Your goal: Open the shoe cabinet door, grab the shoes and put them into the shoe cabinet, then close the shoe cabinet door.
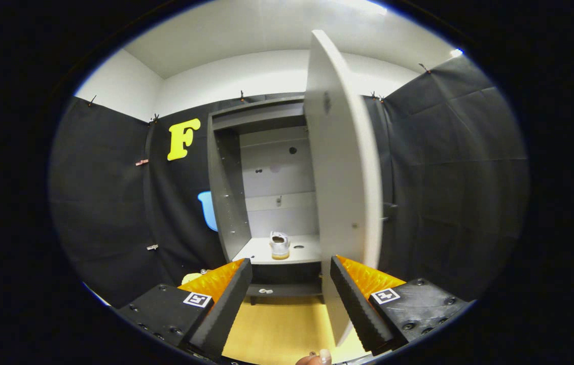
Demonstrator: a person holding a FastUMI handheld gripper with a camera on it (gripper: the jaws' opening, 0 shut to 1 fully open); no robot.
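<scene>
With the gripper (pixel 291 294) fingers wide and empty, the door (pixel 343 167) edge may slip past the right finger, leaving the shoe cabinet (pixel 226 203) open around the shoe (pixel 279 245).

Empty, spread claw (pixel 291 274) before shoe (pixel 279 245) in cabinet (pixel 226 203)

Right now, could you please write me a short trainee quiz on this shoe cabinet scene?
1. True or false: the cabinet door is shut.
2. Where does the white shoe sit? A) on the floor B) on a shelf inside the shoe cabinet C) between the fingers
3. Fill in: the gripper has its fingers spread ____, holding nothing.

Key
1. False: it stands swung open, its edge just ahead of the fingers.
2. B, well beyond the fingers.
3. Open.
</scene>
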